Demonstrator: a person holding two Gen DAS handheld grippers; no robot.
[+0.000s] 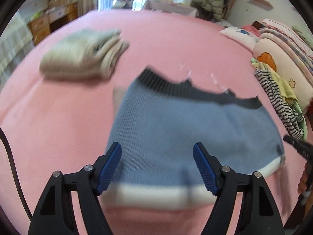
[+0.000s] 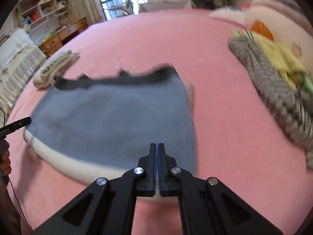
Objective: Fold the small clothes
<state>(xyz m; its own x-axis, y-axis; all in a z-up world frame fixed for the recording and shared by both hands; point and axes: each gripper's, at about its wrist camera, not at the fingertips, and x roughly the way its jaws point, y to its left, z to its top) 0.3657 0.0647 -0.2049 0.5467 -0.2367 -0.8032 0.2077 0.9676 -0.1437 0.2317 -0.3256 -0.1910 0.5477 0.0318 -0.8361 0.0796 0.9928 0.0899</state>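
A small blue knit sweater (image 1: pixel 187 129) with a dark ribbed band at the far edge and a white band at the near edge lies folded on the pink bed; it also shows in the right wrist view (image 2: pixel 117 117). My left gripper (image 1: pixel 157 158) is open, its jaws wide apart over the sweater's near part, holding nothing. My right gripper (image 2: pixel 157 150) is shut, its jaws pressed together over the sweater's near right corner; no cloth shows between them. Both views are blurred.
A folded beige garment (image 1: pixel 82 56) lies at the far left of the pink bed sheet (image 1: pixel 166 39). A heap of striped and yellow clothes (image 1: pixel 281 98) lies at the right, with pillows and bedding (image 1: pixel 281 45) behind. Wooden drawers (image 1: pixel 47 23) stand beyond the bed.
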